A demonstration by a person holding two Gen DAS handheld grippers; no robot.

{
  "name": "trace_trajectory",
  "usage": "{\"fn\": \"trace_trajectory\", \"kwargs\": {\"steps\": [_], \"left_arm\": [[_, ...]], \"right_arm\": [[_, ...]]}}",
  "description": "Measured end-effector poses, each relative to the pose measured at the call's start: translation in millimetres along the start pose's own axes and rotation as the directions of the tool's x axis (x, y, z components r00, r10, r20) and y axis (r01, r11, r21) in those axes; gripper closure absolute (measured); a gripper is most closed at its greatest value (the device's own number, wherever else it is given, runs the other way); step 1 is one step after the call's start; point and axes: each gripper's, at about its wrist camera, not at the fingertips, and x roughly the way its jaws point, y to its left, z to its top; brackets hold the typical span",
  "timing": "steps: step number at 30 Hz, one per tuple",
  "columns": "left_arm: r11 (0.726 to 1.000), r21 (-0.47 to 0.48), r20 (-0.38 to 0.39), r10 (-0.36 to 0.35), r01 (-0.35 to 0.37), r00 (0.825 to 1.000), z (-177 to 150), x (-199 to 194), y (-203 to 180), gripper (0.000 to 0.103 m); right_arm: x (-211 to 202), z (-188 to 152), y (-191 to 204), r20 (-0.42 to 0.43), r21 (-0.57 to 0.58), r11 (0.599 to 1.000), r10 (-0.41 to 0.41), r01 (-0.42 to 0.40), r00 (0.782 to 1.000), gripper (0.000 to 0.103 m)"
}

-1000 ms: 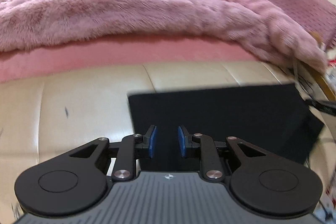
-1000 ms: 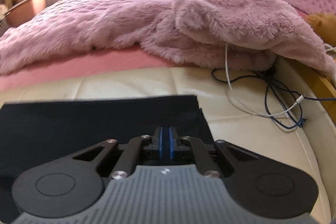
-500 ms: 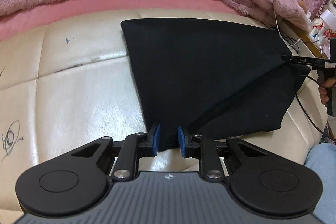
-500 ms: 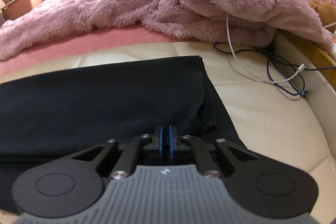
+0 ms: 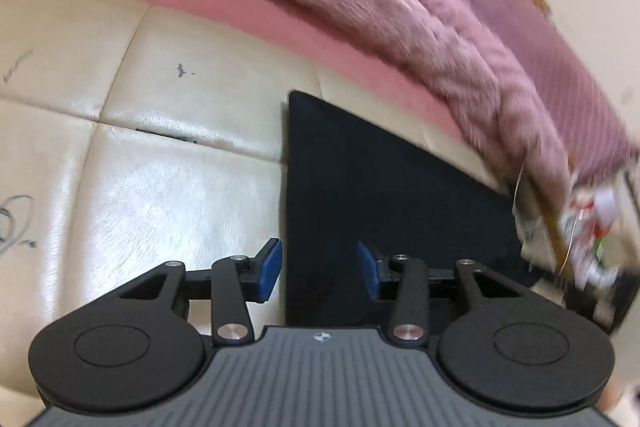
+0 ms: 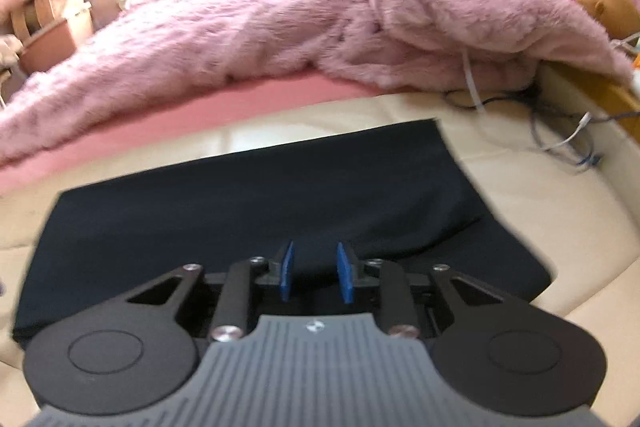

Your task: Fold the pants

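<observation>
The black pants point(image 5: 380, 187) lie folded flat on the cream leather surface point(image 5: 160, 195); they also show in the right wrist view point(image 6: 280, 203). My left gripper point(image 5: 319, 269) is open, its jaws straddling the pants' left edge near the front, holding nothing. My right gripper point(image 6: 316, 273) is open over the front middle of the pants, empty. A rounded fold bulges at the pants' right front point(image 6: 460, 227).
A fluffy pink blanket point(image 6: 280, 27) and pink sheet point(image 6: 240, 107) lie behind the pants. White and blue cables point(image 6: 568, 143) trail at the right. Pen marks point(image 5: 16, 227) dot the leather. Clutter point(image 5: 592, 227) sits at the right edge. A brown plush toy point(image 6: 608, 11) sits far right.
Both grippers have opened and let go of the pants. The pants now lie folded flat. The left gripper has tilted and moved toward the pants' left edge.
</observation>
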Motion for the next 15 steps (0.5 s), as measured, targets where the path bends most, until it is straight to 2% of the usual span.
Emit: {"fn": "trace_trajectory", "kwargs": {"steps": [4, 9, 12, 15], "left_arm": [[0.999, -0.032, -0.024, 0.018, -0.019, 1.0, 10.0, 23.8, 5.5, 0.055], [1.0, 0.015, -0.029, 0.027, -0.026, 0.999, 11.5, 43.2, -1.3, 0.053], [0.999, 0.049, -0.024, 0.024, -0.023, 0.999, 13.7, 47.5, -3.0, 0.052], [0.998, 0.065, -0.017, 0.013, -0.012, 1.0, 14.4, 49.8, -3.1, 0.053]], "right_arm": [[-3.5, -13.4, 23.6, 0.026, 0.094, 0.994, 0.046, -0.048, 0.999, 0.083], [0.4, -33.7, 66.5, 0.037, 0.084, 0.996, 0.039, -0.042, 0.999, 0.081], [4.6, -44.6, 85.8, 0.029, 0.044, 0.997, 0.064, -0.065, 0.998, 0.076], [8.9, -49.7, 100.7, 0.002, -0.057, 0.996, 0.062, -0.062, 0.998, 0.074]]}}
